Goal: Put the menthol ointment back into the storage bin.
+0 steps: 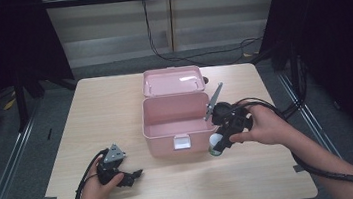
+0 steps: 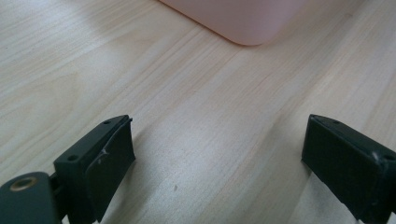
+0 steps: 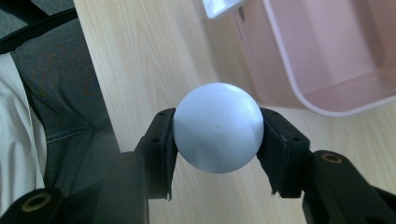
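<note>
Right gripper (image 3: 217, 135) clamps a pale ball (image 3: 217, 127), pads tight on both sides, held above the table (image 1: 114, 101) at the front right corner of the open pink box (image 1: 177, 122). High view gives just a whitish blob there (image 1: 215, 143); right gripper view shows the round ball and the box's bare inside. Left gripper (image 2: 217, 158) rests on the table, jaws wide apart, nothing between, box corner (image 2: 243, 18) ahead.

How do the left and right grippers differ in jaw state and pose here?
The left gripper has its jaws wide apart with nothing between them; the right gripper is clamped on a white ball. The left rests low by the wooden table; the right is raised beside the open pink box. Both have black jaws.
</note>
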A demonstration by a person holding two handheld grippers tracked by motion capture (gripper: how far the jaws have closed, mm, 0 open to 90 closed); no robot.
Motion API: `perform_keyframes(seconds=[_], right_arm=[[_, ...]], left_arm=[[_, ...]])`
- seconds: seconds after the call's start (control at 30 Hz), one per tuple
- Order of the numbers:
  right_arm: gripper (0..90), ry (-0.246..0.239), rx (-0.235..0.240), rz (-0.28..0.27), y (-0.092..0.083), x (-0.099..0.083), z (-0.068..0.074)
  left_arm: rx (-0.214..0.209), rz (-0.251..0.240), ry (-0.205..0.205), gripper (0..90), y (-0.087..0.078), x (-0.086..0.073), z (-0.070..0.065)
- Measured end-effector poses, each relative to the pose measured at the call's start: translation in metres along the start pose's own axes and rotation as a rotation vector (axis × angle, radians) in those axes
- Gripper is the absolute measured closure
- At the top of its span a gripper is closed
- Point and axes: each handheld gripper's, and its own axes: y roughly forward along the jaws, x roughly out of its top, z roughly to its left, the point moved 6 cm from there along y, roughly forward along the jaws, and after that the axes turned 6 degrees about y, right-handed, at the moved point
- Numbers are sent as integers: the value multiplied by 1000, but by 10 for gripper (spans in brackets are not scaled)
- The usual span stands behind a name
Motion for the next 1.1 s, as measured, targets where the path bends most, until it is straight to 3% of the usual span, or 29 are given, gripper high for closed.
perform_keyframes(seconds=[0.4,0.83,1.1], right_arm=[[506,33,-14,-8,-20,13,-8],[505,38,-44,-14,-33,34,-17],[506,91,-59,-17,-36,45,-28]], left_arm=[[-2,2,0,85,0,0,0],[-3,3,1,84,0,0,0],[-3,3,1,85,0,0,0]])
